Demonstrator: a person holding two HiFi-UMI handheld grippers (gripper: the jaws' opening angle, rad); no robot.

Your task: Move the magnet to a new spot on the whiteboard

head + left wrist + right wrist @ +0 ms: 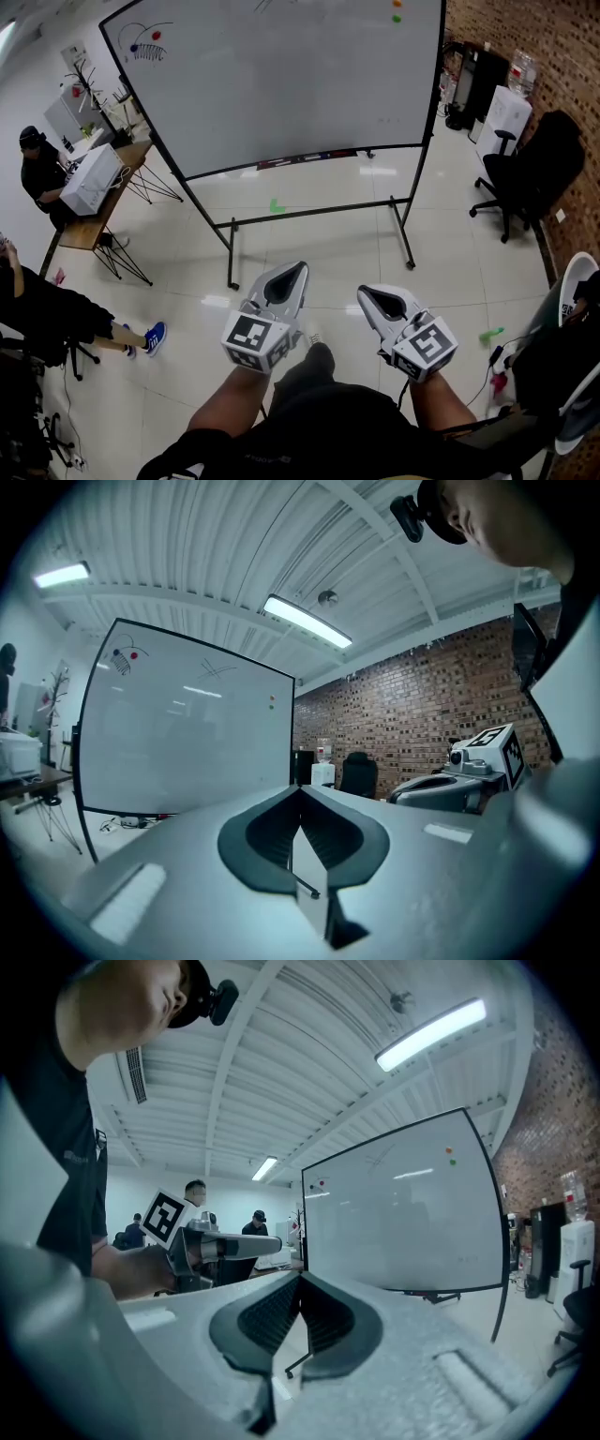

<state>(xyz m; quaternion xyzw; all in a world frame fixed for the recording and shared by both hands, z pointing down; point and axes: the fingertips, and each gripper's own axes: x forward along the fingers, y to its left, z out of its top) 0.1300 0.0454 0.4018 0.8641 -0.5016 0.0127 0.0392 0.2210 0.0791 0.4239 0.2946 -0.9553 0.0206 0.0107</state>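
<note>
A large whiteboard (281,75) on a black wheeled stand faces me across the floor. An orange magnet (396,4) and a green magnet (397,18) sit near its top right corner. A red magnet (156,36) sits by a small drawing at its top left. My left gripper (298,269) and right gripper (364,292) are held side by side well short of the board, both pointing at it. Both are shut with nothing between the jaws. The board (187,733) fills the left of the left gripper (300,787) view, and the right gripper (301,1277) view shows it (403,1222) at the right.
The stand's feet (232,272) reach toward me on the tiled floor. At the left are a desk with a white box (94,178), a seated person (42,173) and another person's legs (84,323). A black office chair (539,169) and white cabinet (502,117) stand by the brick wall at the right.
</note>
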